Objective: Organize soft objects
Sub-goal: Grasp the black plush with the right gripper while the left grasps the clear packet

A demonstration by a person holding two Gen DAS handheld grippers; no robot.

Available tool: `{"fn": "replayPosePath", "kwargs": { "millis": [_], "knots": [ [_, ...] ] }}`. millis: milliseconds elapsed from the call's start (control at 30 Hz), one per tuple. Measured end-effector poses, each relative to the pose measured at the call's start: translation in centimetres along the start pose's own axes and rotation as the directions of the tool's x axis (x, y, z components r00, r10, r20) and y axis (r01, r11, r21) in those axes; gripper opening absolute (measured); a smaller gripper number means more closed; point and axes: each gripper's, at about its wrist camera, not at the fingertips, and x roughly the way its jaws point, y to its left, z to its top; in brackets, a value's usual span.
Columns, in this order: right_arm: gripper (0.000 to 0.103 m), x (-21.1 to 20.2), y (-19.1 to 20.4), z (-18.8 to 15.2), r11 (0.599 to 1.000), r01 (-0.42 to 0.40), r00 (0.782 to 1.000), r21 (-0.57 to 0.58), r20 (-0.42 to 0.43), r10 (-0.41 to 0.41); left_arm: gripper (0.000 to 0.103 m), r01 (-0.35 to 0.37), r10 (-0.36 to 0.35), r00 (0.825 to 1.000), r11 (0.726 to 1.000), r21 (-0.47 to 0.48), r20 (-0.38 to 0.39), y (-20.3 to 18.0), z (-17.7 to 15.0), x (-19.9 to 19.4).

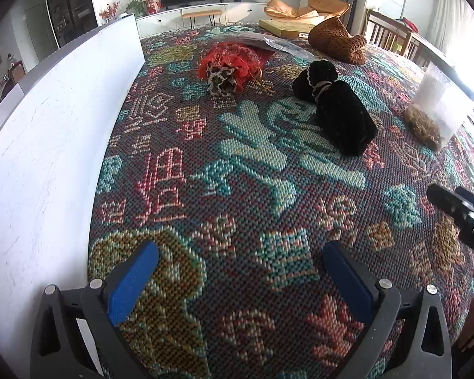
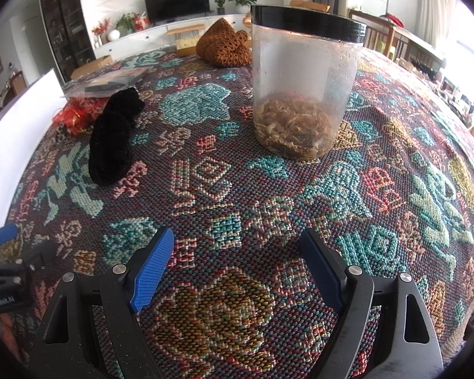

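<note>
I hold both tools released and empty: the left gripper (image 1: 240, 271) and the right gripper (image 2: 237, 262) hover over the patterned woven cloth (image 1: 237, 189) with fingers spread. The black velvet pouch (image 1: 335, 110) lies well ahead of the left gripper; the lidded plastic jar (image 2: 303, 75) stands upright ahead of the right — its brownish contents are hard to identify. A white board (image 1: 47, 145) borders the cloth's left edge.

Your left gripper (image 1: 240, 270) has black plastic arms with triangular cut-outs, round silver screws at the pivots behind the jaws, and smooth blue pads (image 1: 132, 281). Your right gripper (image 2: 237, 265) matches it, though its blue pads (image 2: 151, 271) are ribbed. Beside its left jaw, a black body carries white "GenRobot.AI" lettering.
</note>
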Motion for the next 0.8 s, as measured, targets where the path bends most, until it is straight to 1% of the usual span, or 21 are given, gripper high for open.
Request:
{"fn": "replayPosePath", "kwargs": {
  "millis": [67, 100, 167, 200, 267, 300, 367, 400, 433, 467, 500, 533, 600, 633, 700, 733, 800],
  "knots": [
    [0.085, -0.9, 2.1, 1.7, 0.998, -0.022, 0.999, -0.066, 0.048, 0.025, 0.103, 0.017, -0.017, 1.0, 1.0, 0.004, -0.005, 0.2, -0.8, -0.7],
    [0.085, -0.6, 3.7, 2.8, 0.993, -0.048, 0.998, -0.112, 0.041, 0.052, 0.103, 0.026, -0.026, 1.0, 1.0, 0.001, -0.007, 0.3, -1.0, -1.1],
    [0.084, 1.5, 7.1, 5.1, 0.977, -0.1, 0.995, -0.189, -0.026, 0.097, 0.103, 0.06, -0.061, 0.998, 0.998, -0.022, -0.025, 0.5, -1.1, -1.7],
    [0.084, 3.0, 8.3, 6.2, 0.969, -0.111, 0.993, -0.22, -0.064, 0.099, 0.103, 0.083, -0.084, 0.996, 0.996, -0.038, -0.032, 0.7, -1.1, -2.1],
    [0.084, 5.8, 9.9, 7.6, 0.961, -0.127, 0.988, -0.246, -0.114, 0.102, 0.103, 0.113, -0.116, 0.992, 0.992, -0.064, -0.049, 0.7, -1.0, -3.0],
    [0.083, 7.1, 10.3, 7.9, 0.956, -0.15, 0.983, -0.252, -0.141, 0.117, 0.103, 0.124, -0.128, 0.99, 0.99, -0.07, -0.056, 0.7, -1.1, -3.5],
    [0.08, 9.2, 10.9, 7.9, 0.945, -0.219, 0.964, -0.242, -0.204, 0.171, 0.103, 0.144, -0.148, 0.987, 0.987, -0.071, -0.056, 0.5, -0.8, -5.0],
    [0.059, 9.9, 10.8, 7.7, 0.946, -0.227, 0.957, -0.232, -0.232, 0.173, 0.103, 0.152, -0.155, 0.987, 0.986, -0.065, -0.049, 0.4, -0.5, -5.9],
    [0.044, 9.5, 10.5, 7.5, 0.951, -0.185, 0.971, -0.249, -0.198, 0.138, 0.103, 0.153, -0.155, 0.987, 0.987, -0.056, -0.037, 0.4, 0.1, -6.8],
    [0.027, 9.2, 9.9, 7.2, 0.954, -0.195, 0.967, -0.229, -0.206, 0.148, 0.103, 0.149, -0.15, 0.988, 0.988, -0.047, -0.018, 0.5, 0.9, -7.7],
    [0.027, 8.7, 8.8, 6.8, 0.959, -0.219, 0.961, -0.179, -0.211, 0.18, 0.103, 0.144, -0.144, 0.99, 0.989, -0.045, 0.004, 0.7, 2.1, -8.6],
    [0.027, 7.9, 7.8, 6.2, 0.966, -0.21, 0.964, -0.153, -0.195, 0.179, 0.103, 0.14, -0.139, 0.99, 0.989, -0.047, 0.028, 0.9, 3.7, -9.3],
    [0.027, 6.3, 6.1, 4.1, 0.977, -0.158, 0.979, -0.14, -0.147, 0.138, 0.103, 0.145, -0.14, 0.988, 0.988, -0.06, 0.07, 1.4, 7.8, -10.0],
    [0.027, 5.7, 5.2, 3.1, 0.982, -0.149, 0.982, -0.118, -0.133, 0.133, 0.103, 0.145, -0.141, 0.987, 0.987, -0.063, 0.072, 1.5, 10.3, -9.6],
    [0.027, 4.7, 3.8, 1.1, 0.986, -0.144, 0.987, -0.078, -0.087, 0.137, 0.103, 0.137, -0.134, 0.989, 0.989, -0.051, 0.057, 1.0, 15.7, -7.5],
    [0.027, 4.2, 3.5, 0.5, 0.988, -0.139, 0.989, -0.072, -0.064, 0.134, 0.103, 0.115, -0.114, 0.993, 0.993, -0.04, 0.035, 0.3, 18.3, -5.9],
    [0.027, 3.7, 3.1, -0.5, 0.988, -0.138, 0.99, -0.072, -0.034, 0.136, 0.103, 0.072, -0.072, 0.997, 0.997, -0.017, -0.04, -1.0, 23.1, -2.0]
  ]
}}
